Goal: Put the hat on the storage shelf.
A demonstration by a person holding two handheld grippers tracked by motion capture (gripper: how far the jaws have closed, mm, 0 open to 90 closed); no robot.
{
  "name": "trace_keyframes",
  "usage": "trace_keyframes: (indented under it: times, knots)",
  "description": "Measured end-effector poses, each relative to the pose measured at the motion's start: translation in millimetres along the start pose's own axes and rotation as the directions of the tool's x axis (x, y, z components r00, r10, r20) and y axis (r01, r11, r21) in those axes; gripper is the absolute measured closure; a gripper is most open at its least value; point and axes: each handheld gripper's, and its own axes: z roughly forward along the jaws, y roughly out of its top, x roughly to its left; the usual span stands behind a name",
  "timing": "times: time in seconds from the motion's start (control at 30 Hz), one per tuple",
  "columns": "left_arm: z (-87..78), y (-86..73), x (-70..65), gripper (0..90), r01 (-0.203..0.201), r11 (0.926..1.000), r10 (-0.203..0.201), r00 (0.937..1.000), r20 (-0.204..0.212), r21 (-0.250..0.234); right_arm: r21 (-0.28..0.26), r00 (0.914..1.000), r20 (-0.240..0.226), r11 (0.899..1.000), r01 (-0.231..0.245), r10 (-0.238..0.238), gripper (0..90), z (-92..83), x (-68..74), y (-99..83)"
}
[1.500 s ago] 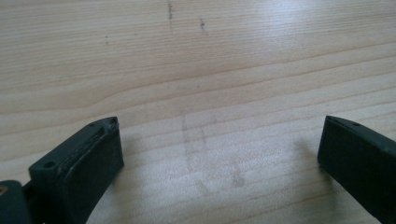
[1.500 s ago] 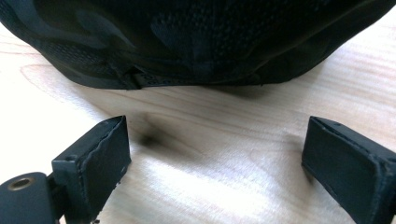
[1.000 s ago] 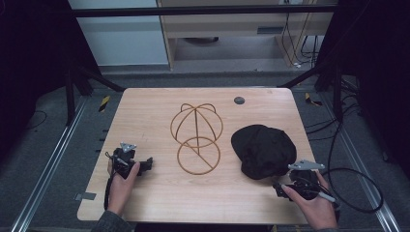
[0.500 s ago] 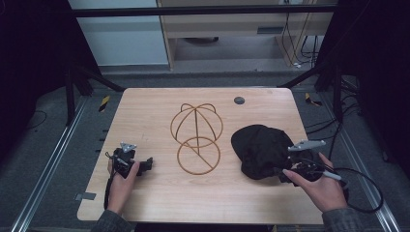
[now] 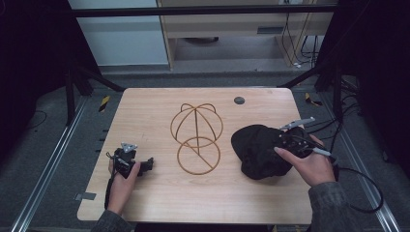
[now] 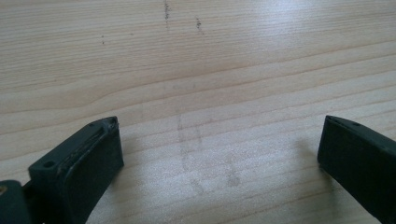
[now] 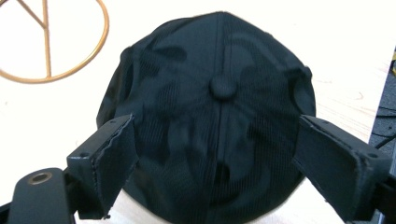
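A black cap (image 5: 258, 150) (image 7: 210, 116) lies crown-up on the right part of the wooden table (image 5: 159, 116). My right gripper (image 5: 285, 145) (image 7: 217, 172) hovers over the cap's right side, open, its jaws spread wide over the crown without pinching the cloth. A gold wire hat stand (image 5: 197, 137) (image 7: 51, 42) lies on the table's middle. My left gripper (image 5: 145, 164) (image 6: 219, 154) rests low at the front left, open, with bare wood between its jaws.
A small dark round disc (image 5: 239, 100) sits near the table's far edge. Black frame posts and cables stand around the table. A cable (image 5: 360, 193) trails from the right gripper off the right edge.
My right gripper has moved from the table's front right corner up and left onto the cap. The left gripper has stayed in place.
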Motion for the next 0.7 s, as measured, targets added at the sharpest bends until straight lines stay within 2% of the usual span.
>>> trace_keyframes:
  times: [0.2, 0.27, 0.53, 0.7]
  knots:
    - [0.2, 0.1, -1.6, 0.0, -0.004, 1.0000, 0.004, 1.0000, 0.003, -0.002, 0.046, 0.9999, 0.009, 0.999, -0.014, 0.013, 17.7, 18.2, -6.1, 9.8]
    - [0.4, 0.1, -2.2, 0.0, -0.004, 1.0000, 0.004, 1.0000, 0.005, -0.002, 0.059, 0.9994, -0.001, 0.998, -0.033, 0.033, 19.9, 22.6, -9.1, 10.0]
    - [0.5, 0.4, -4.6, 0.0, -0.014, 0.9999, 0.014, 0.9998, 0.013, -0.001, 0.078, 0.9986, -0.030, 0.996, -0.041, 0.043, 36.7, 30.9, -15.4, 6.5]
    - [0.5, 0.5, -5.8, 0.0, -0.016, 0.9999, 0.016, 0.9997, 0.016, -0.001, 0.073, 0.9986, -0.040, 0.997, -0.033, 0.036, 52.8, 31.4, -17.9, 5.9]
